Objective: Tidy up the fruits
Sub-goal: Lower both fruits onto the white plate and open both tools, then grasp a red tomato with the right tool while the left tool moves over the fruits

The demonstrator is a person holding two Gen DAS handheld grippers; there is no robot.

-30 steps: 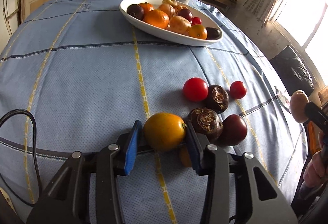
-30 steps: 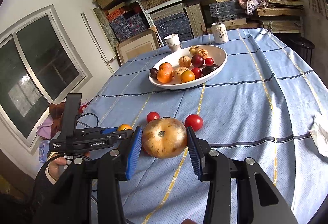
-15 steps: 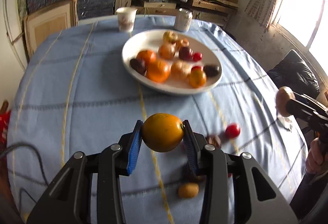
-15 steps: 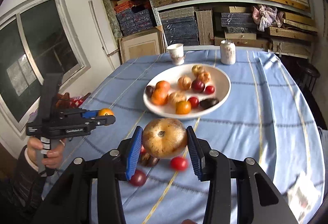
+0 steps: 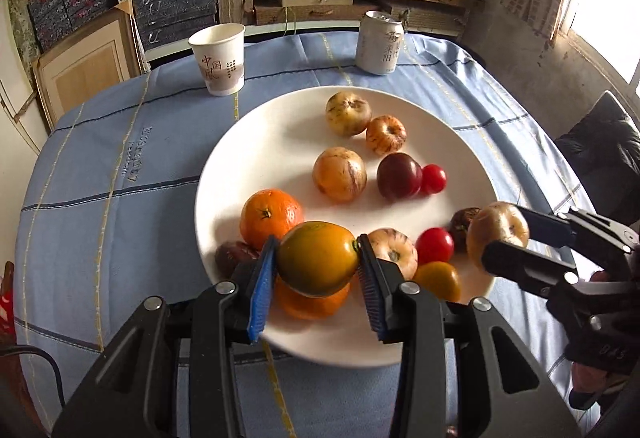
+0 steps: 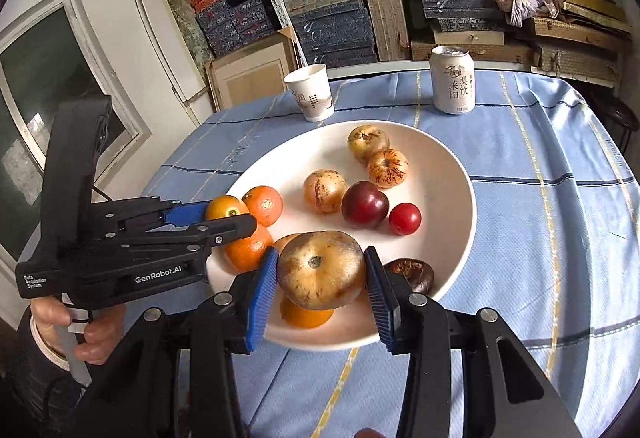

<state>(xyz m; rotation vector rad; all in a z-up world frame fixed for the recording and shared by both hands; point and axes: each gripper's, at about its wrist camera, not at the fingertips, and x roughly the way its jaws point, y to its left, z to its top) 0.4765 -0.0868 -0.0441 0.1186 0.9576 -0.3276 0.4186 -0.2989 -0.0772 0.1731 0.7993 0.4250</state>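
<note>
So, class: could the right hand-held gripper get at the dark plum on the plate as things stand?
Probably not yet: the right hand-held gripper is shut on a tan speckled fruit. The dark plum lies uncovered just beyond it.

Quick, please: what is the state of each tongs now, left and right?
Left tongs: shut on the yellow-orange fruit.
Right tongs: shut on the tan speckled fruit.

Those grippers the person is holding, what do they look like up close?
Both are black, angular pistol-style tools. The left gripper bears white "GenRobot.AI" lettering and trails a black cable; the right gripper has ridged blue pads. A dark sleeve covers the left wrist.
</note>
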